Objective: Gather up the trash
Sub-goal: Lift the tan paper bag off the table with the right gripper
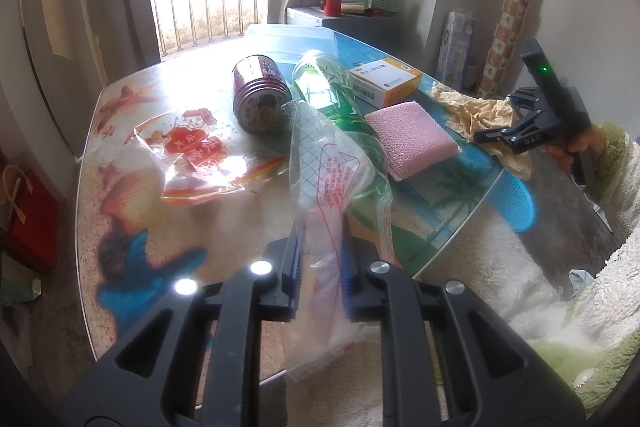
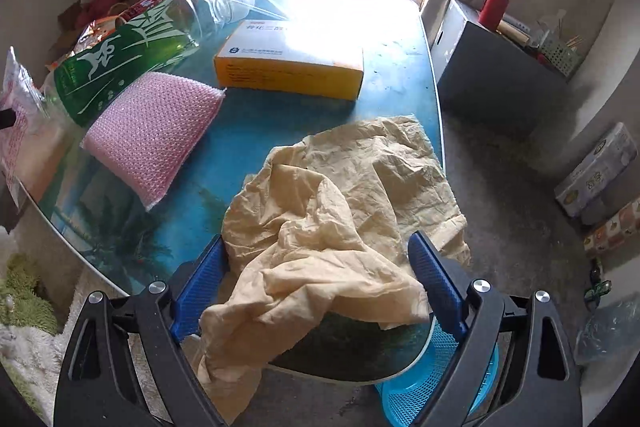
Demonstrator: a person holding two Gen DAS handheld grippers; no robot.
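Note:
My left gripper (image 1: 319,259) is shut on a clear plastic bag with red print (image 1: 324,163), held above the table; the bag also shows in the right wrist view (image 2: 20,131). My right gripper (image 2: 316,267) is open with its blue pads on either side of a crumpled tan paper (image 2: 332,211) that hangs over the table's near edge; the paper also shows in the left wrist view (image 1: 476,111). On the table lie a green plastic bottle (image 1: 332,95), a dark red can (image 1: 260,95), a red-printed clear wrapper (image 1: 192,151), a pink sponge (image 2: 152,131) and an orange-white box (image 2: 288,63).
The glass-topped table (image 1: 168,239) has a beach print. A blue mesh basket (image 2: 420,379) sits on the floor under the table's edge, below my right gripper. A grey cabinet (image 2: 492,59) with a red flask stands at the right. A red bag (image 1: 28,219) is on the floor left.

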